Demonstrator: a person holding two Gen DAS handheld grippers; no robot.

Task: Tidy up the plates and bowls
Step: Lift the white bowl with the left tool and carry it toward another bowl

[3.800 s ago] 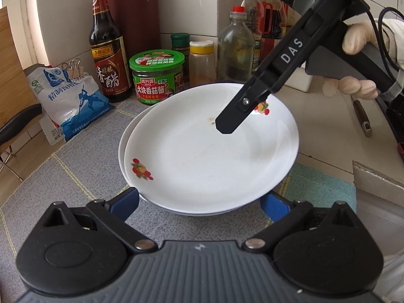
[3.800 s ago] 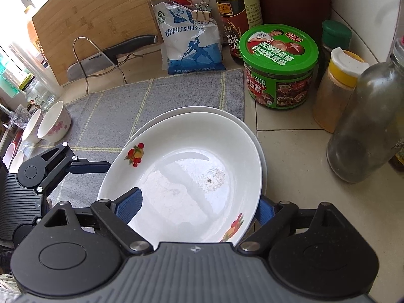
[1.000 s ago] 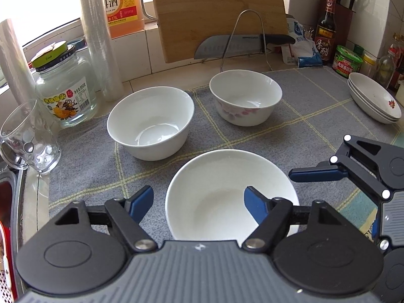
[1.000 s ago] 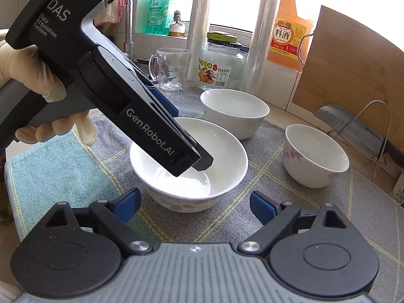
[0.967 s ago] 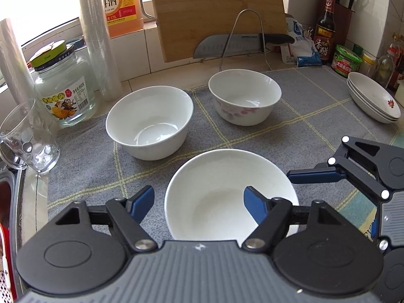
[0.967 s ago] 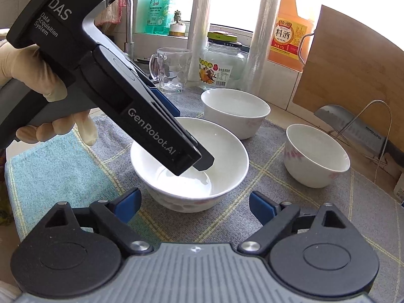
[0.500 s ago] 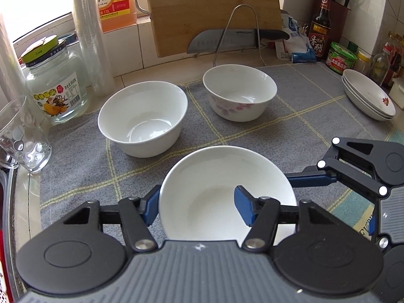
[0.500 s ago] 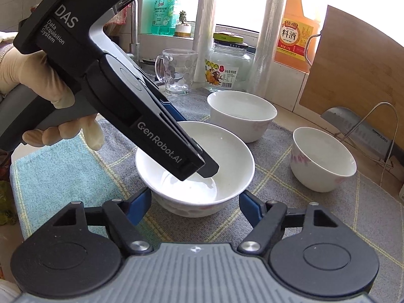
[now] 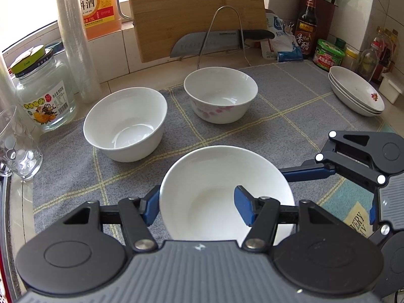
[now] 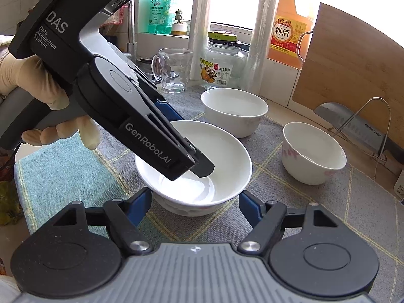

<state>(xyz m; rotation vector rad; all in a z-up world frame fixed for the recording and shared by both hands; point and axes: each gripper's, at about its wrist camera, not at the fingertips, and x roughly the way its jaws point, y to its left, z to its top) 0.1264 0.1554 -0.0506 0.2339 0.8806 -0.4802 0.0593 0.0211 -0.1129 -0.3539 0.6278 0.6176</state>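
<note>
Three white bowls stand on a grey mat (image 9: 290,111). The near bowl (image 9: 217,192) also shows in the right wrist view (image 10: 222,156). My left gripper (image 9: 197,208) straddles its left rim, one finger outside and one inside, closed on the wall. My right gripper (image 10: 195,205) is open, its fingers on either side of the same bowl at its near side. A plain bowl (image 9: 126,123) and a pink-flowered bowl (image 9: 219,93) stand behind. Stacked white plates (image 9: 356,91) sit at the far right.
A glass jar (image 9: 43,93), a glass mug (image 9: 15,146) and film rolls (image 9: 75,38) stand at the left. A cutting board (image 9: 197,7), a knife on a wire rack (image 9: 219,40) and sauce bottles (image 9: 306,22) line the back. A blue towel (image 10: 63,171) lies near the front.
My left gripper's fingers have closed from wide apart onto the near bowl's left rim. My right gripper has narrowed and come closer around the bowl. Earlier both grippers were at the stacked plates.
</note>
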